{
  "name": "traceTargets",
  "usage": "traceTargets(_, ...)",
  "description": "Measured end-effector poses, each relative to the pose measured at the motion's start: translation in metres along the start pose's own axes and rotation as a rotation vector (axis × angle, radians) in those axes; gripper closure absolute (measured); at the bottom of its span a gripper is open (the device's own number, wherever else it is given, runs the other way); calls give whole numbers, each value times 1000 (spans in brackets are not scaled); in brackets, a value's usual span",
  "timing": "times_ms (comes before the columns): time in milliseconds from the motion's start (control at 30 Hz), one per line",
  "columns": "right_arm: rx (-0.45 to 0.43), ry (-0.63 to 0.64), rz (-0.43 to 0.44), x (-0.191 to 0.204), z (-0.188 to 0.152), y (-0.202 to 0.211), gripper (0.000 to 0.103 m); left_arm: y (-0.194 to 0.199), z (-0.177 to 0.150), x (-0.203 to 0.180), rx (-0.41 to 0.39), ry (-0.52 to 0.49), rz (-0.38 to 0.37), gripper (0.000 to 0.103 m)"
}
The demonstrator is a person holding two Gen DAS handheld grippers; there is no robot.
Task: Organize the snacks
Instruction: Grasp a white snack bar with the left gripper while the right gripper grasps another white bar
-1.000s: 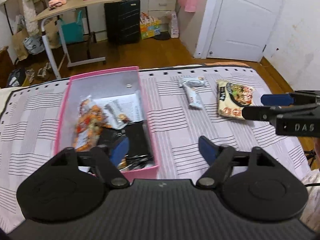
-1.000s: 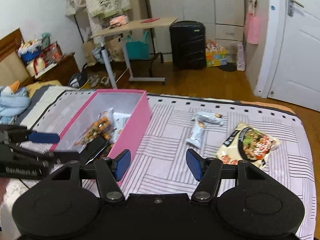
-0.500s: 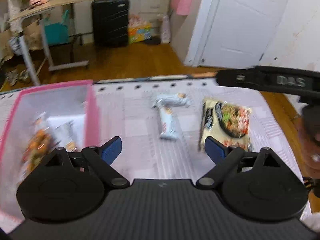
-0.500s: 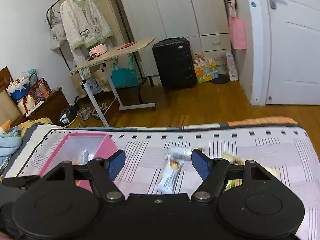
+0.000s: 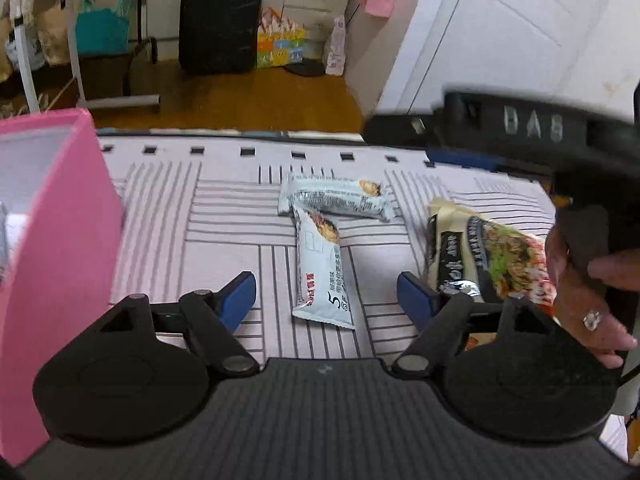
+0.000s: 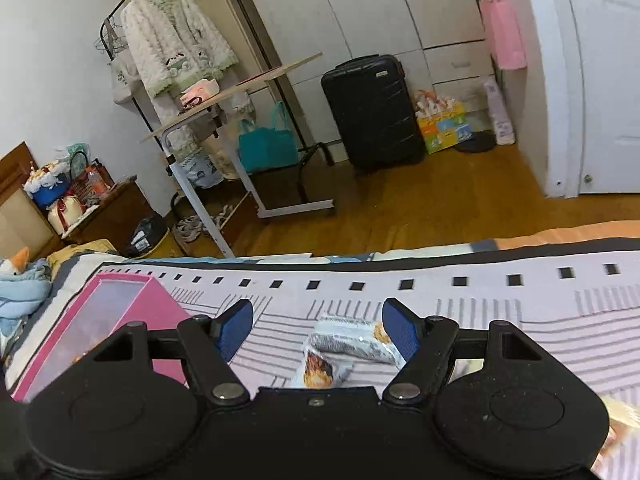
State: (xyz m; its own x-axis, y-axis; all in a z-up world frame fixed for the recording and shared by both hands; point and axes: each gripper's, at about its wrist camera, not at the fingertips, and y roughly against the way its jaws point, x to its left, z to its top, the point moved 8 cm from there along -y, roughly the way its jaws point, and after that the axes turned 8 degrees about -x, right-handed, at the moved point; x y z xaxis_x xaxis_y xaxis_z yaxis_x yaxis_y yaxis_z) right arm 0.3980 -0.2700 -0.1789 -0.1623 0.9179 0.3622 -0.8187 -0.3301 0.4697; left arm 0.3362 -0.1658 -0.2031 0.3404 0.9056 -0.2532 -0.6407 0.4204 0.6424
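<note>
Bedroom interior; a bed [image 5: 168, 216] under a pale cover printed with dark line blocks carried the snacks.

Nearest, left wrist view: the left gripper [image 5: 326, 296] hovered over the bed with its blue-padded jaws apart; they had just been closing a little, and nothing was pressed between the pads. One white snack bar [image 5: 322, 272] lay lengthwise in the gap ahead of the jaws, flat on the cover. A second white snack bar [image 5: 336, 198] lay crosswise just beyond it, the two touching at one end to form an angle. To their right lay an instant noodle packet [image 5: 496, 256], partly hidden by a hand [image 5: 580, 296] wearing a ring, which held the right gripper's black body. At the left edge stood the pink box [image 5: 56, 216], its contents mostly out of sight in this view.

Right wrist view: the right gripper [image 6: 316, 332] had its jaws parted and empty above the same two bars, the crosswise bar lying close by the right pad.

Beyond the foot of the bed: wooden floor [image 6: 420, 204], a black suitcase [image 6: 372, 112], a teal bag [image 6: 266, 144], a rolling side table [image 6: 240, 92], a garment rack with a fleecy white coat [image 6: 176, 48], white wardrobe doors [image 6: 360, 12], a pink bag [image 6: 504, 32] hanging beside the white door [image 6: 608, 80].
</note>
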Motion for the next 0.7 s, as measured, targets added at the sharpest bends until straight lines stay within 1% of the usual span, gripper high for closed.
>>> traceTargets(100,8,110,-11,4,0,-13,27,-12,-9,2,3,-18,0,27)
traceTargets(167,19,188,-30,3,-3,-21,29,-17,-15,6,3,-20,9,31)
traceTargets(233,37,263,-30,3,-7,-29,38,-23,-16,12,2,-4,12,34)
traceTargets(300,58,359,-47,3,-11,-37,42,-28,-18,13,8,5,7,38)
traceTargets(333,58,388,-46,4,-12,-39,42,-29,-18,13,8,0,5,39)
traceTargets(367,56,400,-33,5,-12,-41,42,-30,-18,12,4,-11,3,40)
traceTargets(433,55,383,-20,3,-8,-43,42,-30,-18,11,-11,-38,-4,40)
traceTargets(533,70,372,9,-1,-11,-48,42,-32,-17,9,-28,-33,-28,40)
traceTargets(567,82,379,8,-4,-12,-51,42,-34,-17,8,-29,-31,-31,40)
traceTargets(667,90,395,-36,-15,-18,-59,41,-38,-19,4,-38,-63,-21,40)
traceTargets(700,113,380,-35,-19,-22,-63,41,-38,-20,3,-41,-77,-13,41)
